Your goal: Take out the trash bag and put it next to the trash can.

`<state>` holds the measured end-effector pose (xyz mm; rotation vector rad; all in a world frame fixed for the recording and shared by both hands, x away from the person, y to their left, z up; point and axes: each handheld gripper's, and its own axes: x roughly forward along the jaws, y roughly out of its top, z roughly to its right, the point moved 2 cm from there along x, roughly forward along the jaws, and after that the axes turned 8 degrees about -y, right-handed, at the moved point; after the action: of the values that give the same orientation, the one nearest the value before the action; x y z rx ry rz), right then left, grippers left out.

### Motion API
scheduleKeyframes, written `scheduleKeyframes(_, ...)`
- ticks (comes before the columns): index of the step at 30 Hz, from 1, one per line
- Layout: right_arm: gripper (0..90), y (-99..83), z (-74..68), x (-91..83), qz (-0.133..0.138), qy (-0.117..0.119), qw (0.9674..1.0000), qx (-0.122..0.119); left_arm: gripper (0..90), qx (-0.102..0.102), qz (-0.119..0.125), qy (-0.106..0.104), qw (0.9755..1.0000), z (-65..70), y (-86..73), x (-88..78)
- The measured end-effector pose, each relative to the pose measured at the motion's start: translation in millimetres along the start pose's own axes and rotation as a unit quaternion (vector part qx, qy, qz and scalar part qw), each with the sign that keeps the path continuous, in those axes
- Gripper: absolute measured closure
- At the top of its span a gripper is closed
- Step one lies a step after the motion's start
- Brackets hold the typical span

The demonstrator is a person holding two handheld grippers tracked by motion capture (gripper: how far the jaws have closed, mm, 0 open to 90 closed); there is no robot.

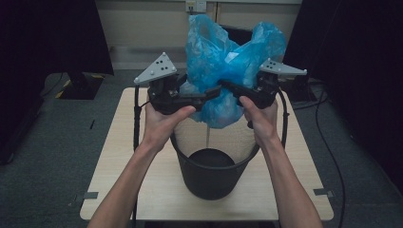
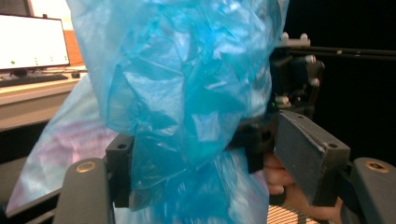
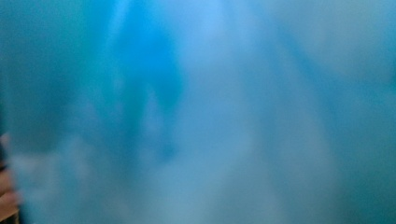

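A crumpled blue plastic bag point(image 1: 228, 52) hangs in the air above a black mesh waste bin point(image 1: 211, 183), which stands on the light wooden table point(image 1: 128, 156). My left gripper point(image 1: 211, 94) reaches into the bag from the left. In the left gripper view the bag point(image 2: 187, 93) drapes between its wide-apart jaws, so the left gripper point(image 2: 215, 163) is open. My right gripper point(image 1: 227, 86) comes in from the right with its narrow jaws pinched on the bag's plastic. It also shows across the bag as the right gripper point(image 2: 254, 135). The right gripper view is a blur of blue bag point(image 3: 196, 112).
The bin's open mouth lies just below the bag, between the person's forearms. A dark monitor point(image 1: 57, 33) stands on the floor-side left, and cables point(image 1: 332, 156) run along the right. A lit screen point(image 2: 32, 42) sits on a desk beyond.
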<state>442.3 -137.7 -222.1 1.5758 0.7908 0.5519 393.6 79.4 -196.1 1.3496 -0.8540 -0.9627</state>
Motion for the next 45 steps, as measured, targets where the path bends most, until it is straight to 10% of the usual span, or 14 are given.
scheduleKeyframes(21,80.1,18.4,53.2,9.7,0.018,-0.066,0.9976,0.015,30.6,-0.028,-0.028,0.001,0.9992,-14.9,-24.0,15.2)
scheduleKeyframes(45,80.2,4.2,117.3,-5.0,-0.026,-0.169,0.9852,0.012,28.9,-0.039,-0.030,-0.002,0.9988,-20.7,-35.0,1.2)
